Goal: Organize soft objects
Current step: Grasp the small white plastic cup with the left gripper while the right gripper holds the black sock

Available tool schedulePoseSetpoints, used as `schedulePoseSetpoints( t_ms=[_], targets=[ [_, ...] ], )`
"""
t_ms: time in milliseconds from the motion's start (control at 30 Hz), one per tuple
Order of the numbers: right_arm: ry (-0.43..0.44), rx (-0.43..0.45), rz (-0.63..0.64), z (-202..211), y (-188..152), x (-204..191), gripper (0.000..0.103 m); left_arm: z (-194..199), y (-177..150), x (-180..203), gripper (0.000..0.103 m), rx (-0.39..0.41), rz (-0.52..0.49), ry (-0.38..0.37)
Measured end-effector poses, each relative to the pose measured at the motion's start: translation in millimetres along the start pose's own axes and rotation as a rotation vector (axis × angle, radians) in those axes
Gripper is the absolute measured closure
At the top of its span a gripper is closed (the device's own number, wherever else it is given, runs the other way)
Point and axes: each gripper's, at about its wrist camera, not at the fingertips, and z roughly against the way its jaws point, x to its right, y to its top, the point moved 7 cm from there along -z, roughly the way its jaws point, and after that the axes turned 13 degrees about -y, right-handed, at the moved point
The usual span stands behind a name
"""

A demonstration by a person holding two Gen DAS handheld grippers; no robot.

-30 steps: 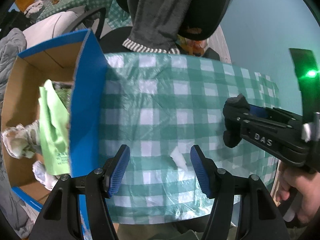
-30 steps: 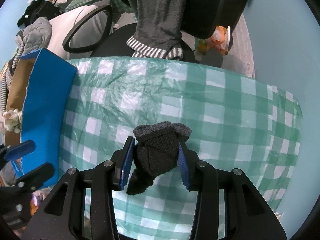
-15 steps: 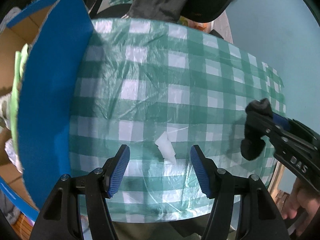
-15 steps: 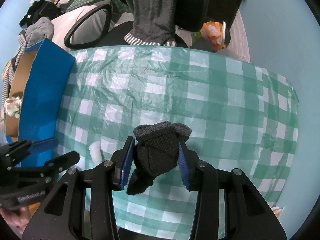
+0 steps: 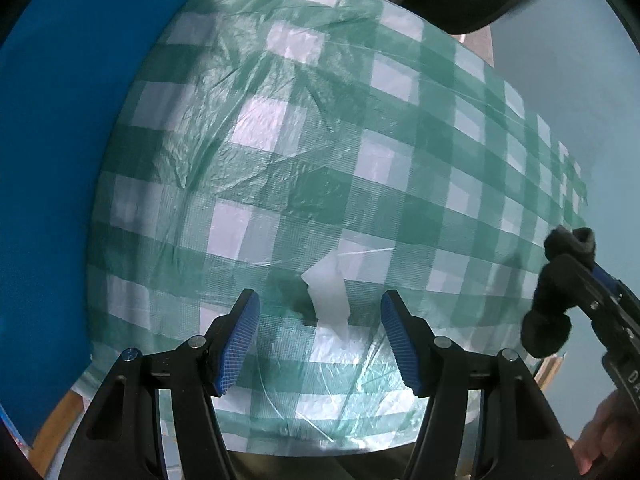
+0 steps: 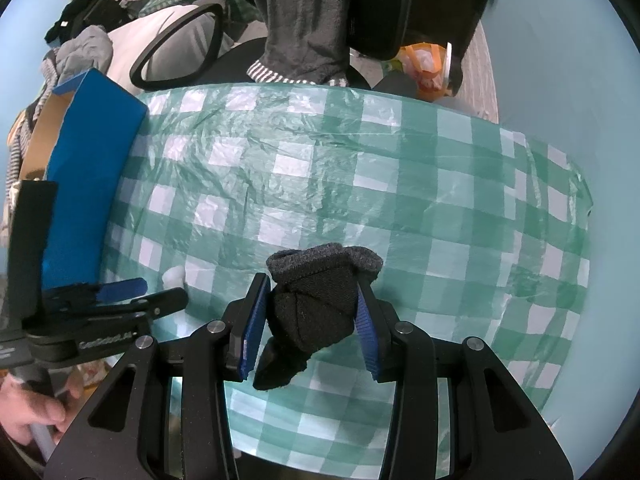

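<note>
1. The right gripper [image 6: 310,320] pinches a rolled black sock [image 6: 316,312] between its blue pads, holding it above the green-and-white checked tablecloth [image 6: 400,184]; the sock's grey cuff sticks up past the fingertips and a loose end hangs below them.
2. In the left wrist view the same sock [image 5: 554,304] appears at the right edge, clamped in the right gripper [image 5: 576,280] over the near corner of the table.
3. The left gripper [image 5: 320,336] is spread wide with nothing between its pads, hovering low over the tablecloth [image 5: 320,140].
4. A small white scrap [image 5: 326,300], soft-looking, lies on the cloth directly ahead of the gap between the left fingers; whether it is tissue or plastic cannot be told.
5. A blue cardboard box [image 6: 88,184] stands at the table's left edge, its blue wall [image 5: 52,160] filling the left side of the left wrist view.
6. Beyond the table, a grey garment [image 6: 304,20] hangs over a black chair [image 6: 420,4].
</note>
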Motion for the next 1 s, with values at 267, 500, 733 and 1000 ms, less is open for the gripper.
schedulePoseSetpoints(
  t_ms=[267, 500, 733, 1000],
  targets=[
    [0.005, 0.003, 0.019, 0.6, 0.0, 0.4, 0.062, -11.1, -10.5, 7.7, 0.066, -0.007, 0.002, 0.001],
    [0.009, 0.010, 0.023, 2.3, -1.2, 0.1, 0.062, -18.3, -22.3, 20.2, 0.087, -0.024, -0.045, -0.001],
    [0.010, 0.021, 0.028, 8.0, -2.0, -4.0, 0.062, -13.8, -24.4, 32.9, 0.088, -0.018, -0.088, -0.014],
    [0.008, 0.052, 0.049, 24.5, -0.1, -11.9, 0.062, 11.8, -28.7, 43.3, 0.088, 0.017, -0.159, 0.005]
  ],
)
